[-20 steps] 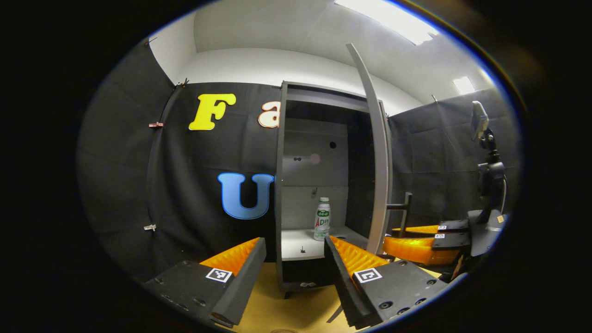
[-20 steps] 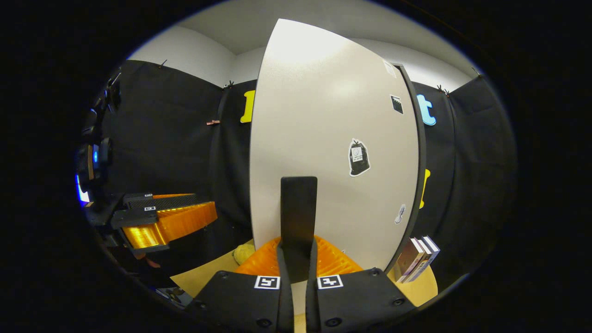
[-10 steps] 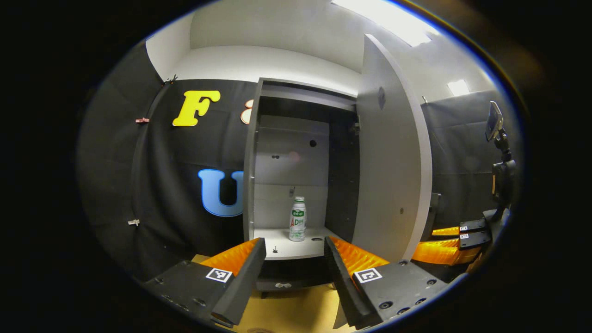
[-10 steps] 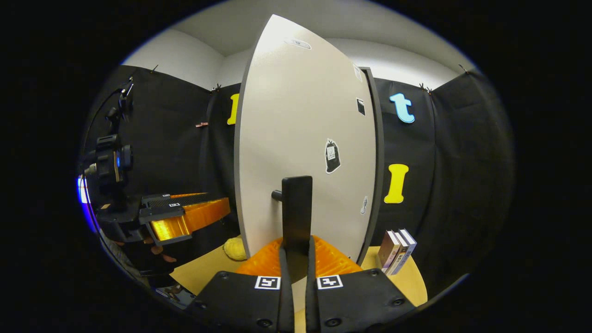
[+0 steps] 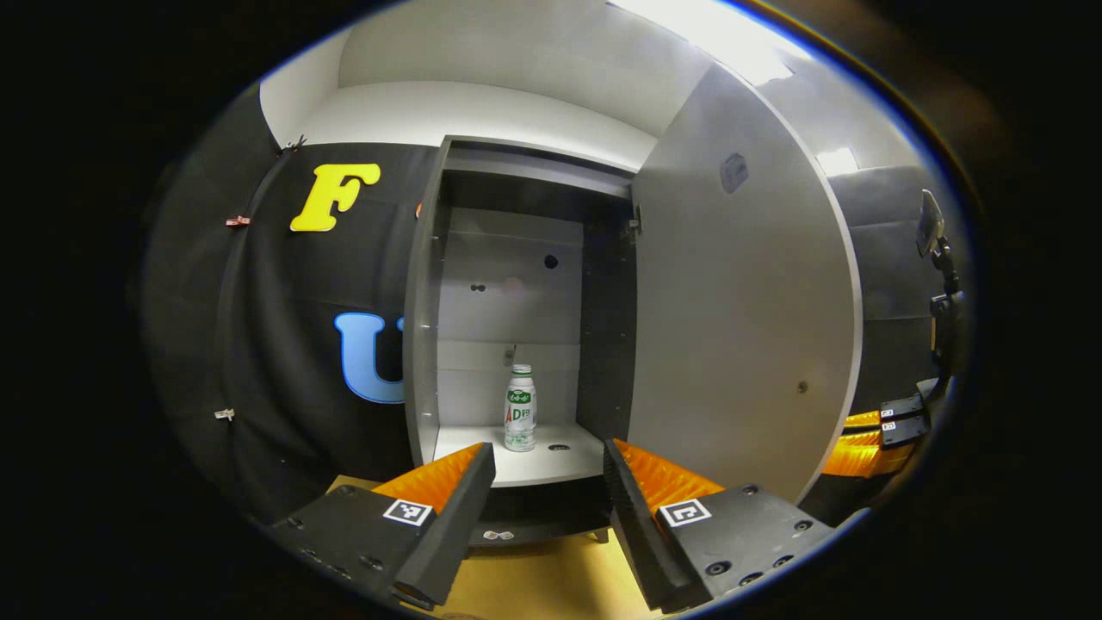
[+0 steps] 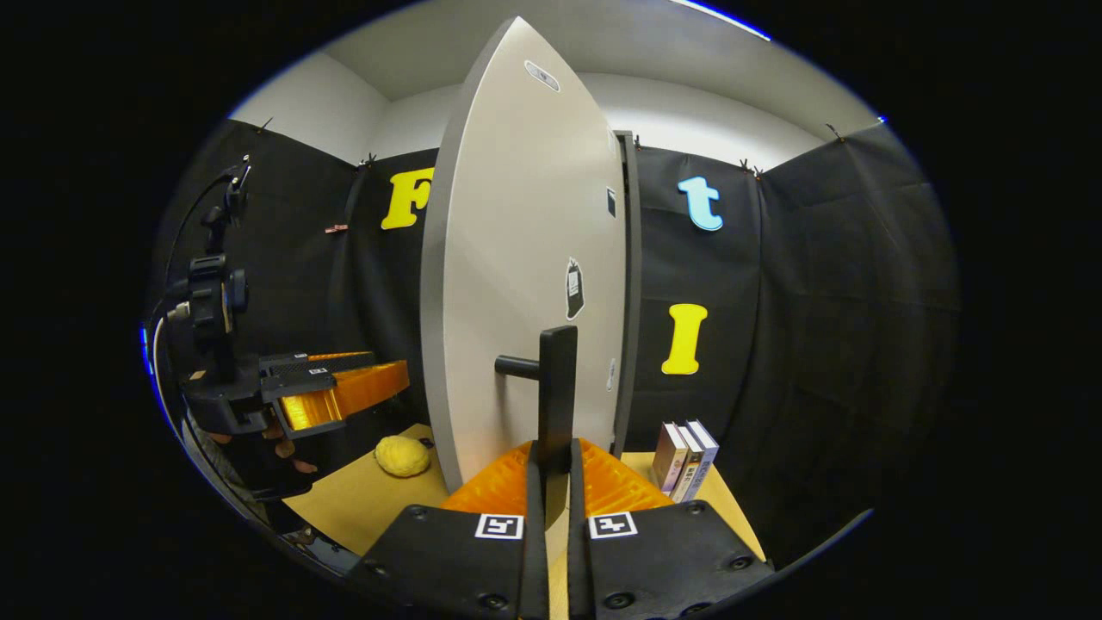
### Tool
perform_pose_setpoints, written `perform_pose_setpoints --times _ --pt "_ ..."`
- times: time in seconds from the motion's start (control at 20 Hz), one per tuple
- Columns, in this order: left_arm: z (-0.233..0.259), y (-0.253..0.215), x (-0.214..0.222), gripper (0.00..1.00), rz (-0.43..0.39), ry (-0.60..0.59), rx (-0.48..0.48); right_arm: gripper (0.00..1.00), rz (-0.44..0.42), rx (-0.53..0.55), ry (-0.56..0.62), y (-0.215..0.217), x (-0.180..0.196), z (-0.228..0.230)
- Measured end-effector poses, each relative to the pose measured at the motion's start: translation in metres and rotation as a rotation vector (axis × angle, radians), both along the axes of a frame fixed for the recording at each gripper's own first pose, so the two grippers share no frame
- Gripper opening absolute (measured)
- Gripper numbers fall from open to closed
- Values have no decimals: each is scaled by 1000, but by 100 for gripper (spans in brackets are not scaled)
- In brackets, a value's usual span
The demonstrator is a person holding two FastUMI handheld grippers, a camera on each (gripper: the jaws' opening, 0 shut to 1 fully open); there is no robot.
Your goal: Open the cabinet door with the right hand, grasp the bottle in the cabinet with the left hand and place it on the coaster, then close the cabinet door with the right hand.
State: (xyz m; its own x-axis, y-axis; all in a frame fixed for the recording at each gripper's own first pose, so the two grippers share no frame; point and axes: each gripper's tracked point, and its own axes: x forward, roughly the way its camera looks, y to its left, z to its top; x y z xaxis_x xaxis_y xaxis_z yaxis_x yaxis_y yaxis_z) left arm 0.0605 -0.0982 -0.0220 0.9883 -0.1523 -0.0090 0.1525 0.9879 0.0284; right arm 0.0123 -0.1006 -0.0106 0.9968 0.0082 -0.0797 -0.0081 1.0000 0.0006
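Observation:
In the left gripper view, a small white bottle (image 5: pixel 519 419) with a green label stands upright on the lower shelf of the grey cabinet (image 5: pixel 508 301). The cabinet door (image 5: pixel 740 319) is swung wide to the right. My left gripper (image 5: pixel 547 449) is open and holds nothing; it is in front of the shelf, short of the bottle. In the right gripper view, my right gripper (image 6: pixel 556 448) is shut on the door's black bar handle (image 6: pixel 557 387), on the door's outer face (image 6: pixel 516 284). The left gripper (image 6: pixel 344 392) shows at the left there.
The wooden table (image 6: pixel 362 499) carries a yellow rounded object (image 6: pixel 402 455) left of the door and three upright books (image 6: pixel 684 448) to its right. The right gripper (image 5: pixel 869 430) peeks out behind the door's edge. The cabinet's upper compartment holds nothing.
The door has swung further open, from edge-on to wide, drawn by the right gripper on its handle. The left gripper's aim has shifted, so the bottle now lies between its fingers.

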Motion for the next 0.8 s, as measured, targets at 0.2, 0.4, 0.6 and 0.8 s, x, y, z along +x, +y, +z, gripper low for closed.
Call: perform_pose_setpoints --times 0.2,0.4,0.6,0.8 --pt "-2 0 21 81 4 -6 -20 12 -56 -24 1 -37 -8 0" --pt "3 -1 47 81 1 -33 -34 7 -111 -66 3 -68 -10 2" --pt "-2 -4 86 77 -10 -41 -4 7 -120 -6 14 -88 -17 1" --pt "-14 -11 134 77 -35 -29 11 7 -120 34 16 -102 -20 0"
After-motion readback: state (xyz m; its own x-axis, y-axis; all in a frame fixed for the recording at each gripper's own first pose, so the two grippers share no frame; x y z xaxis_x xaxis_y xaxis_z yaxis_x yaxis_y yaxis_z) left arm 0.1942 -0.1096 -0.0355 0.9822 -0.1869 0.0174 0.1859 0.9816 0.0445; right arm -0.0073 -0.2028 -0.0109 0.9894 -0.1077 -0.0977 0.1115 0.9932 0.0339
